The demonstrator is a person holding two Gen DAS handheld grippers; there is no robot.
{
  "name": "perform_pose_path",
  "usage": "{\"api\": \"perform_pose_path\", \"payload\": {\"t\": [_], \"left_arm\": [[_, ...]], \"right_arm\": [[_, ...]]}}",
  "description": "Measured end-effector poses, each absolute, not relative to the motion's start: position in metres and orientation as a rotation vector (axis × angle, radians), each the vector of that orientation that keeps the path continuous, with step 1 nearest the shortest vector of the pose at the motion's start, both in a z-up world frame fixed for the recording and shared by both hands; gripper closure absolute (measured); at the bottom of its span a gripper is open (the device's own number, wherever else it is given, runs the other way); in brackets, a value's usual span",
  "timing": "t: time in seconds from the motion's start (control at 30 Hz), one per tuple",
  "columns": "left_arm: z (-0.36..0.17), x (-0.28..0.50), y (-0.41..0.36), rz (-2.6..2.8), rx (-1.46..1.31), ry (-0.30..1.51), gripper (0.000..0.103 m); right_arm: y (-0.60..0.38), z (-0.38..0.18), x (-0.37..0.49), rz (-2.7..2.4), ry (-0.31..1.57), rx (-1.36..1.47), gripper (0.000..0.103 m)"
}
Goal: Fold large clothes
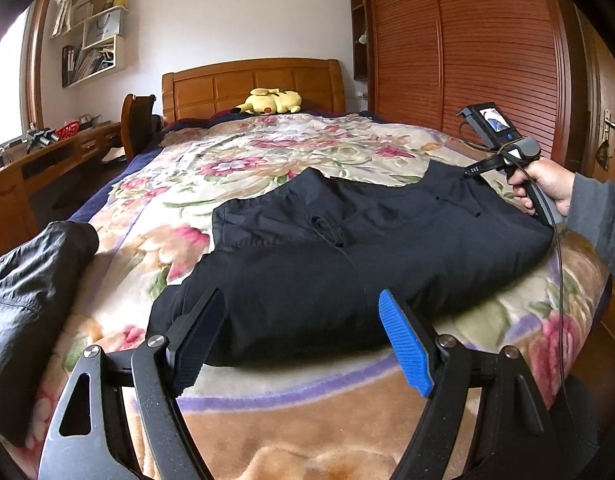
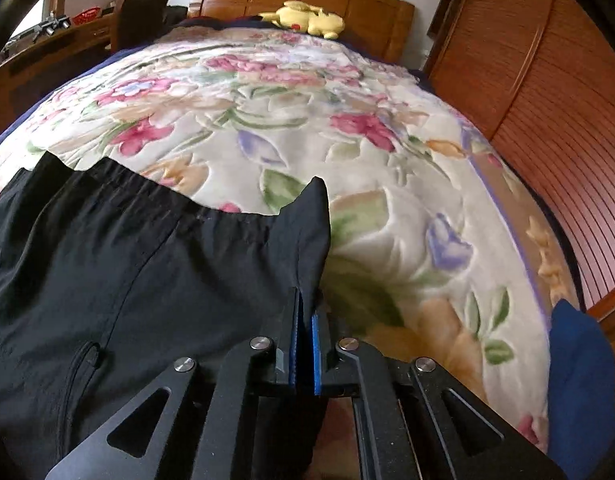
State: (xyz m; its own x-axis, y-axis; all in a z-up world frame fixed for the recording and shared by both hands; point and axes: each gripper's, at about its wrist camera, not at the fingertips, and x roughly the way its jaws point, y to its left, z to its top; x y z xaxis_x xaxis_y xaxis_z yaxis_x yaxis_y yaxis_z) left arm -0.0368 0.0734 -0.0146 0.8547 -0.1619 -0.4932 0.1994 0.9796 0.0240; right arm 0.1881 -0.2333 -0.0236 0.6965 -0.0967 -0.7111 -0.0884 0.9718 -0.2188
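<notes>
Black lightweight trousers (image 1: 347, 240) lie crosswise before the wide-open, empty left gripper (image 1: 303, 344); the right gripper (image 2: 305, 320) pinches their waistband corner.

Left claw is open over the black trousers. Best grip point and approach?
Probably the near-left corner of the black trousers, at the hem edge by the left claw. Come in low from the foot of the bed: that edge lies flat and free, while the right claw already pinches the waistband end.
</notes>
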Motion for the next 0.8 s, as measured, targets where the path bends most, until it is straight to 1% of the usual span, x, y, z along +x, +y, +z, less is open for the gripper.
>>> {"api": "perform_pose_path", "payload": {"t": [0.03, 0.07, 0.1, 0.13, 0.17, 0.27, 0.37, 0.57, 0.8], "left_arm": [[-0.014, -0.036, 0.074, -0.190, 0.071, 0.512, 0.023], [-0.013, -0.036, 0.074, -0.192, 0.067, 0.511, 0.023], [-0.012, -0.035, 0.074, -0.191, 0.064, 0.510, 0.023], [-0.011, -0.034, 0.075, -0.188, 0.062, 0.511, 0.023], [-0.010, -0.032, 0.075, -0.187, 0.060, 0.512, 0.023], [-0.012, -0.024, 0.076, -0.195, 0.038, 0.533, 0.023], [-0.015, -0.022, 0.078, -0.185, 0.029, 0.539, 0.023], [-0.025, -0.023, 0.086, -0.149, 0.038, 0.557, 0.023], [-0.042, -0.018, 0.106, -0.107, 0.008, 0.621, 0.023]], "right_arm": [[-0.235, -0.021, 0.185, -0.007, 0.800, -0.239, 0.084], [-0.237, -0.017, 0.178, -0.001, 0.785, -0.235, 0.069], [-0.237, -0.014, 0.171, 0.005, 0.764, -0.236, 0.060], [-0.235, -0.004, 0.160, 0.013, 0.745, -0.234, 0.044], [-0.223, 0.010, 0.144, 0.024, 0.721, -0.235, 0.038], [-0.207, 0.019, 0.110, 0.051, 0.663, -0.264, 0.037], [-0.185, 0.016, 0.083, 0.169, 0.644, -0.230, 0.037], [-0.133, -0.004, 0.031, 0.364, 0.617, -0.209, 0.037], [-0.097, -0.032, 0.005, 0.465, 0.620, -0.252, 0.037]]}}
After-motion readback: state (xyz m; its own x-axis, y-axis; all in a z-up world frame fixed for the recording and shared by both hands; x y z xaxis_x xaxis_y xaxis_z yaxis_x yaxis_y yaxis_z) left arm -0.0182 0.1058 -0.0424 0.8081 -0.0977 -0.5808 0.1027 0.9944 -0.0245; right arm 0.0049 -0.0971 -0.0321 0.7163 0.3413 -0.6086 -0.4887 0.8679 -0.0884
